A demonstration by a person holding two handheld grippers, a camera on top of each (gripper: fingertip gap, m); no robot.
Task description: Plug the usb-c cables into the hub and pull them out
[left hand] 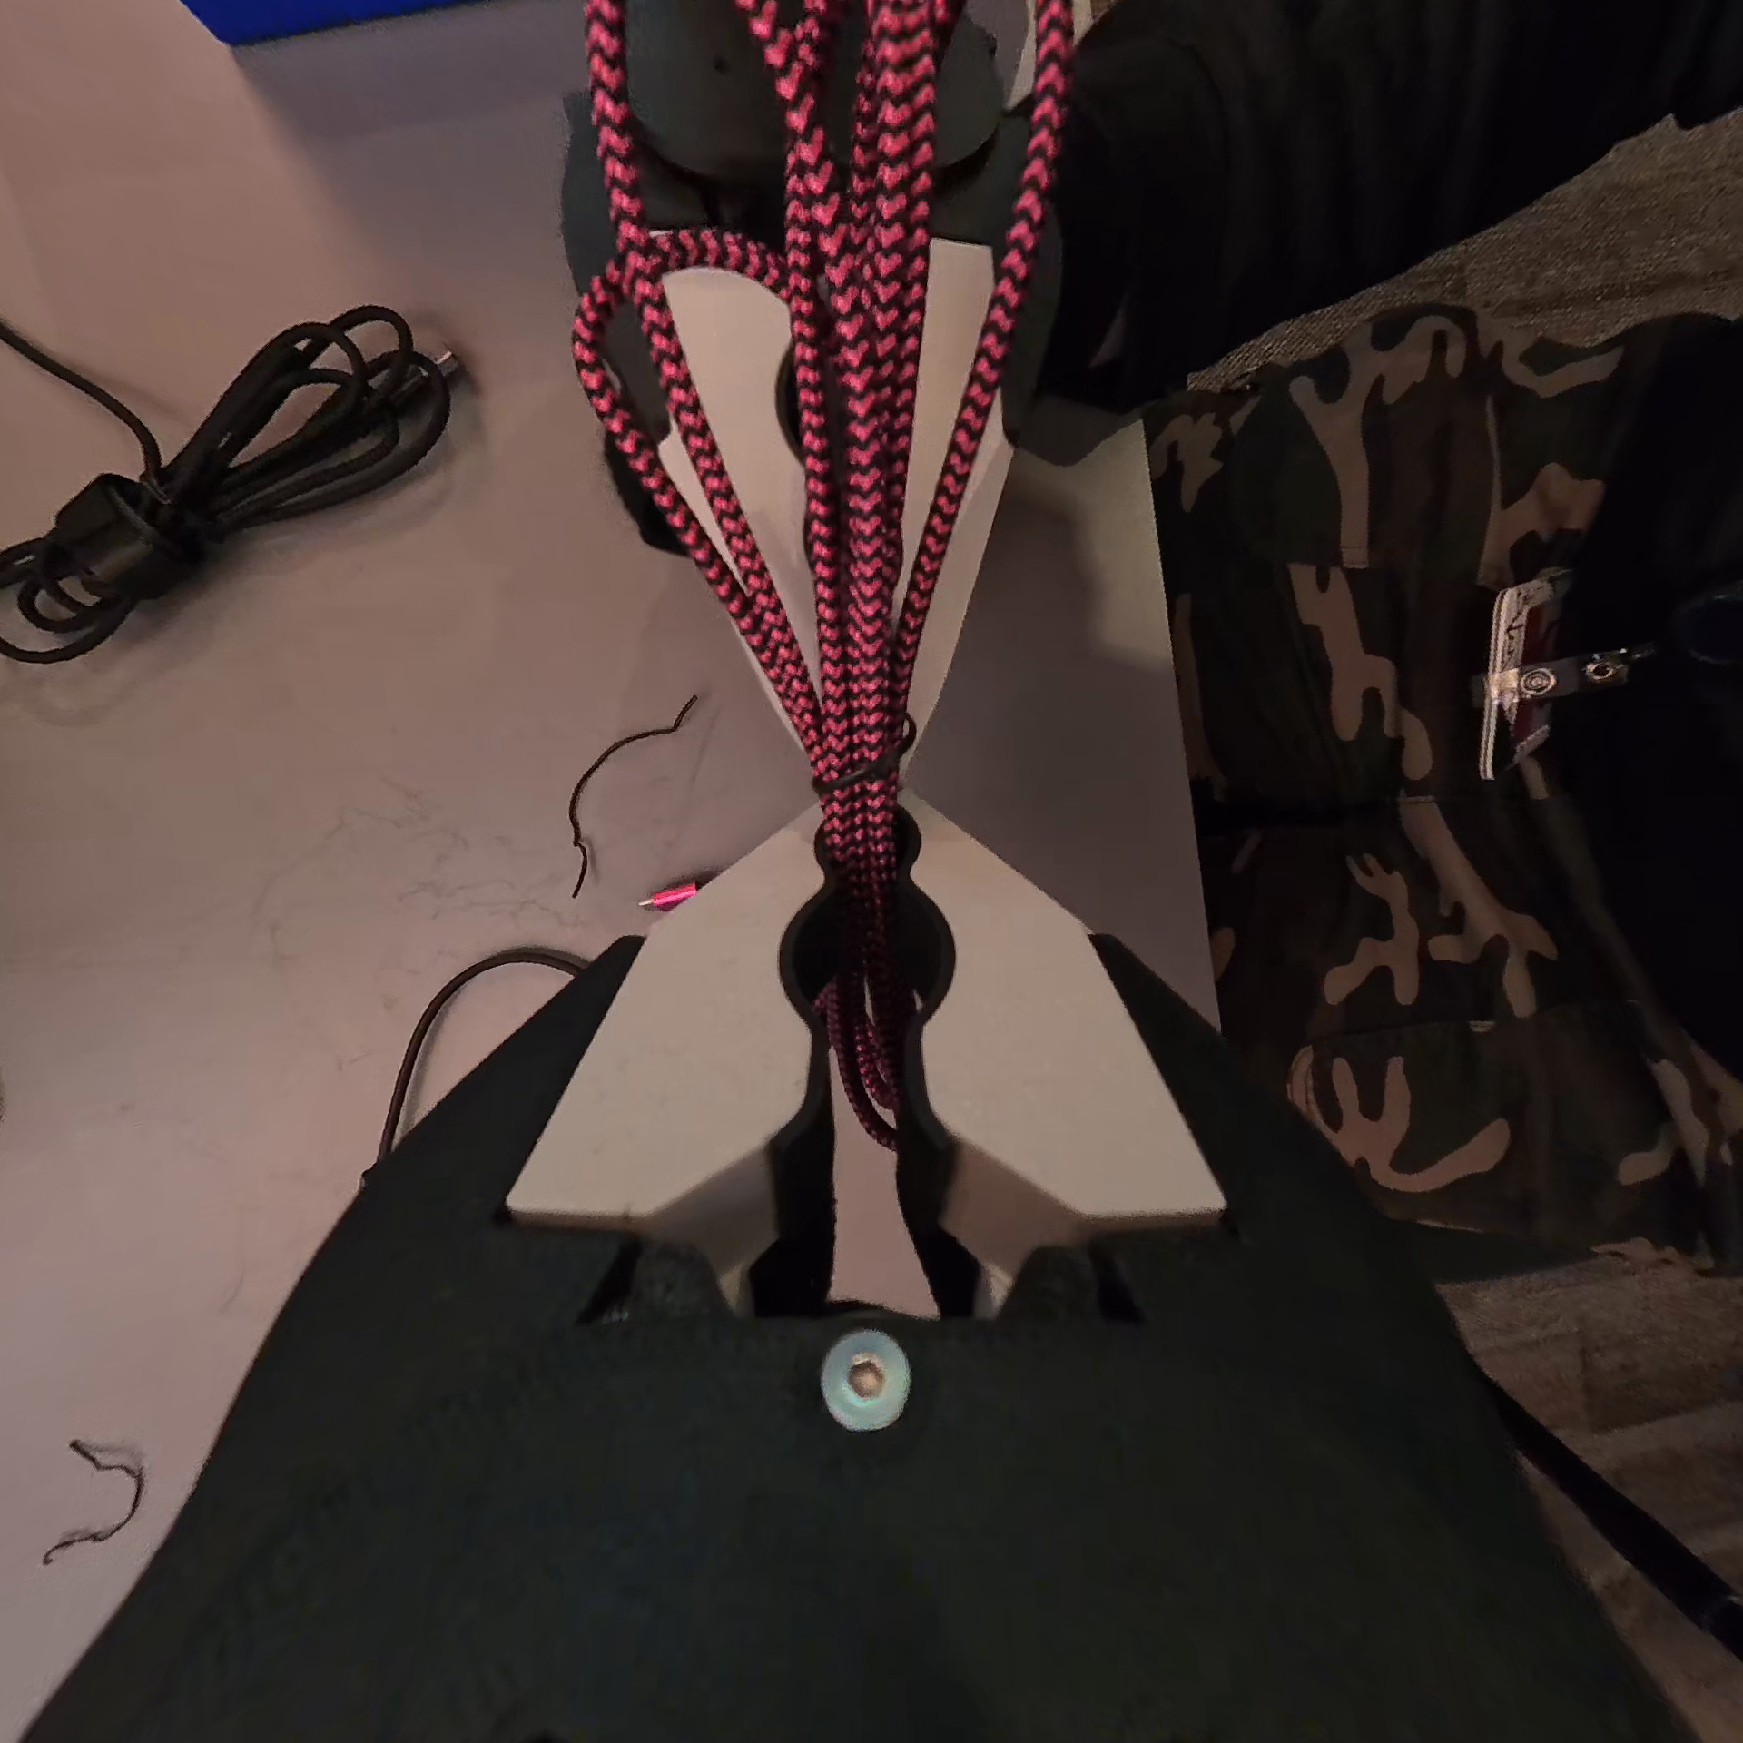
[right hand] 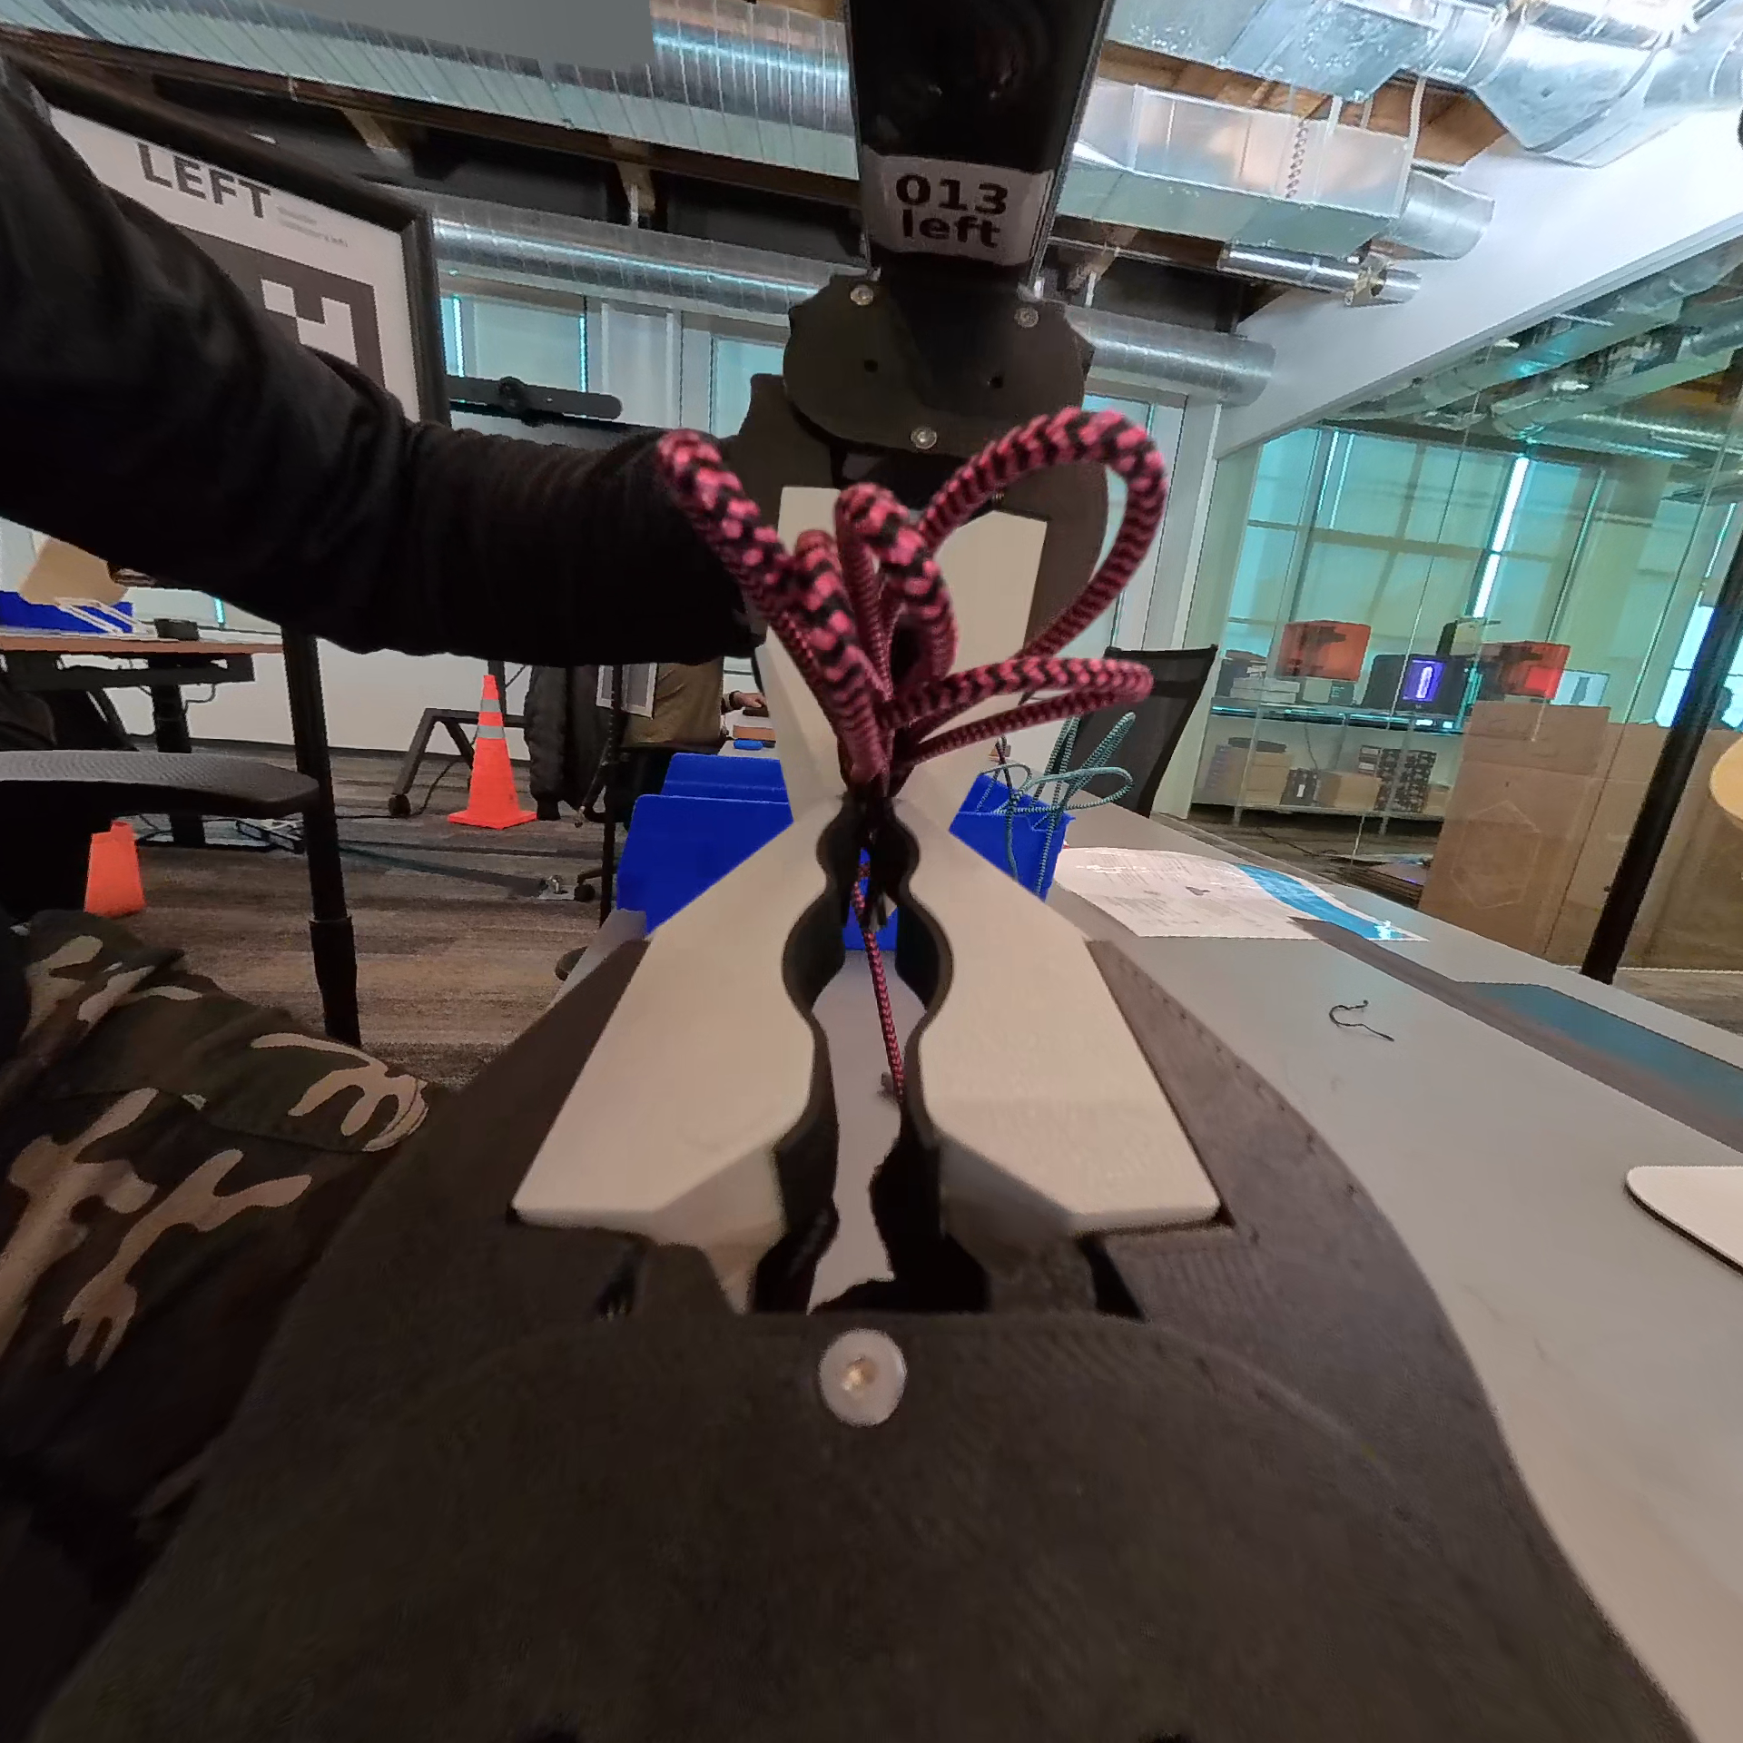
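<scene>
The bundled pink-and-black braided cable (left hand: 854, 566) is pinched at its tied waist between the closed tips of the left gripper (left hand: 860, 821); its loops are spread beyond the white fingers (left hand: 679, 1056), above the grey table (left hand: 283, 802). The same bundle is clamped by the right gripper (right hand: 863, 802); a loose strand is seen trailing back between that gripper's fingers.

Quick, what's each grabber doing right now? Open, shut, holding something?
Left gripper: closed on the pink and black braided cable bundle.
Right gripper: closed on the same cable bundle, tip to tip with the left one.
</scene>
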